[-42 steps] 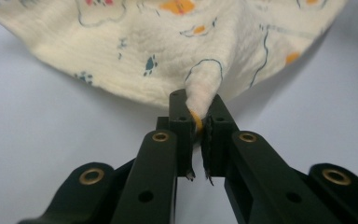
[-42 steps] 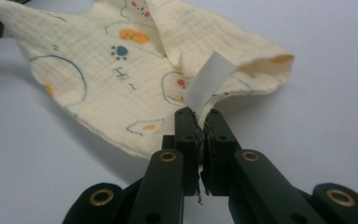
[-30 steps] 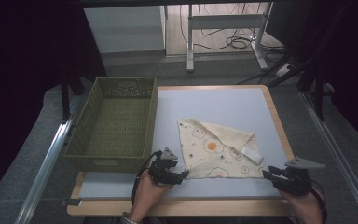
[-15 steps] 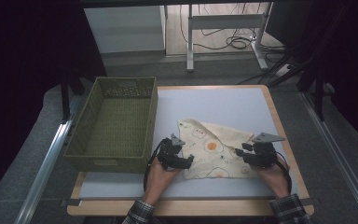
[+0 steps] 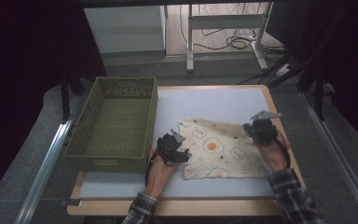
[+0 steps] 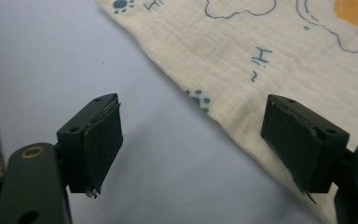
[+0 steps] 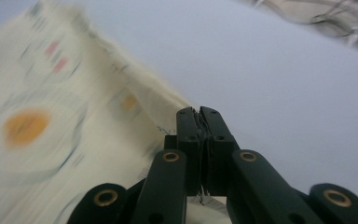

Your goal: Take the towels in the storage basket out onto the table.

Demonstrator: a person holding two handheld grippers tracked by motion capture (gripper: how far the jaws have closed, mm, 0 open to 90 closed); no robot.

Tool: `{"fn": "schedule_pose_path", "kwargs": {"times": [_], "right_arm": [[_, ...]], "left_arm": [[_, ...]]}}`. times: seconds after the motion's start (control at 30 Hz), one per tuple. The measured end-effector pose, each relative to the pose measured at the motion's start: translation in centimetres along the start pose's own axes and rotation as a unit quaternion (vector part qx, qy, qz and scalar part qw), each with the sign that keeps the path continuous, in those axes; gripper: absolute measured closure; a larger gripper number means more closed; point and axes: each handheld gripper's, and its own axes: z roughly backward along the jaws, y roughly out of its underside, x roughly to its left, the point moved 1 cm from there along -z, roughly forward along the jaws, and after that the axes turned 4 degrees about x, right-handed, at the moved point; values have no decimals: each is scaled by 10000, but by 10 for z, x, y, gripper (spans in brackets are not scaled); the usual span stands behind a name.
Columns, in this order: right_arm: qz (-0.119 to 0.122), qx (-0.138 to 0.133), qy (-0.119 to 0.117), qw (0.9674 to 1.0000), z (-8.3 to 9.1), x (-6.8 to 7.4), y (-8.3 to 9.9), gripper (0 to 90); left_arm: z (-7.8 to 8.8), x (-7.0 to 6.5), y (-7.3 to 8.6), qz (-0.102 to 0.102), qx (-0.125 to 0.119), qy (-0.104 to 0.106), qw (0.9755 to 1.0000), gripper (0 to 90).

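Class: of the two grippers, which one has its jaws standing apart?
The left gripper: its jaws gape over the cloth edge. The right gripper is pinched shut on the cloth.

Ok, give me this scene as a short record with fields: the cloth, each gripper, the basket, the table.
cloth: cream printed cloth lying mostly flat on the table
left gripper: left gripper open, jaws astride the cloth's edge, not pressing it
right gripper: right gripper shut on the cloth's far right corner, jaws have just been closing
basket: green woven basket left of the cloth, no cloth inside
table: pale table with a wooden rim
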Motion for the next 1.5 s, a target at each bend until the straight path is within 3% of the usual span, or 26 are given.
{"fn": "schedule_pose_path", "kwargs": {"times": [0.07, 0.17, 0.23, 0.3, 0.37, 0.43, 0.47, 0.57, 0.67, 0.7, 0.73, 0.77, 0.83, 0.87, 0.93, 1.0, 1.03, 1.1, 1.13, 1.2, 1.23, 1.27, 1.33, 1.43, 1.5], "right_arm": [[-436, -239, 224, 9985, 9, -24, -23, 689], [-459, -306, 157, 9984, 15, -27, -25, 673], [-391, -333, 54, 9987, 19, -23, -19, 661], [-323, -243, -158, 9991, 21, -13, 0, 658], [-305, -219, -214, 9991, 21, -10, 7, 658], [-282, -130, -376, 9988, 25, -2, 32, 658], [-282, -130, -376, 9988, 25, -2, 32, 658], [-256, 10, -478, 9985, 32, 5, 56, 661], [-331, 113, -583, 9977, 42, 9, 80, 663], [-438, 190, -648, 9968, 49, 10, 96, 662], [-438, 190, -648, 9968, 49, 10, 96, 662], [-518, 271, -695, 9959, 56, 10, 112, 658], [-560, 297, -713, 9954, 59, 11, 119, 658], [-678, 318, -774, 9942, 65, 12, 131, 657], [-725, 330, -804, 9936, 67, 12, 136, 657], [-781, 354, -838, 9928, 72, 15, 146, 657], [-781, 354, -838, 9928, 72, 15, 146, 657], [-777, 332, -883, 9925, 73, 16, 150, 656], [-761, 304, -910, 9925, 74, 19, 152, 657], [-725, 317, -912, 9927, 73, 21, 153, 660], [-725, 317, -912, 9927, 73, 21, 153, 660], [-680, 288, -843, 9937, 71, 24, 153, 720], [-681, 289, -957, 9927, 71, 25, 152, 843], [-592, 303, -872, 9940, 72, 28, 151, 870], [-493, 367, -807, 9948, 76, 29, 149, 874]], "left_arm": [[-1, 0, -1, 10, -48, -3, 10000, 202], [-1, -1, 0, 6, -114, 55, 9999, 213], [2, -2, 0, 63, -228, 232, 9995, 223], [9, -5, 1, 128, -384, 502, 9979, 267], [12, -6, 2, 124, -419, 572, 9974, 287], [21, -11, 5, 85, -492, 829, 9953, 343], [21, -11, 5, 85, -492, 829, 9953, 353], [27, -14, 9, -2, -498, 961, 9941, 366], [33, -13, 15, 35, -501, 1057, 9931, 372], [36, -13, 21, 82, -513, 1118, 9924, 370], [36, -13, 21, 82, -513, 1118, 9924, 366], [37, -13, 24, 122, -519, 1161, 9918, 361], [40, -13, 30, 157, -518, 1248, 9907, 361], [44, -14, 38, 204, -492, 1391, 9888, 357], [47, -14, 41, 221, -474, 1460, 9879, 359], [57, -15, 51, 241, -499, 1626, 9851, 377], [57, -15, 51, 241, -499, 1626, 9851, 395], [63, -16, 58, 268, -532, 1794, 9820, 418], [68, -18, 63, 247, -536, 1953, 9790, 447], [68, -21, 64, 204, -551, 2013, 9778, 462], [68, -24, 65, 152, -521, 2020, 9779, 462], [66, -28, 65, 95, -472, 2003, 9786, 484], [56, -36, 61, -90, -334, 1949, 9802, 519], [53, -38, 59, -142, -289, 1906, 9811, 528], [55, -38, 58, -119, -318, 1911, 9810, 470]]}}
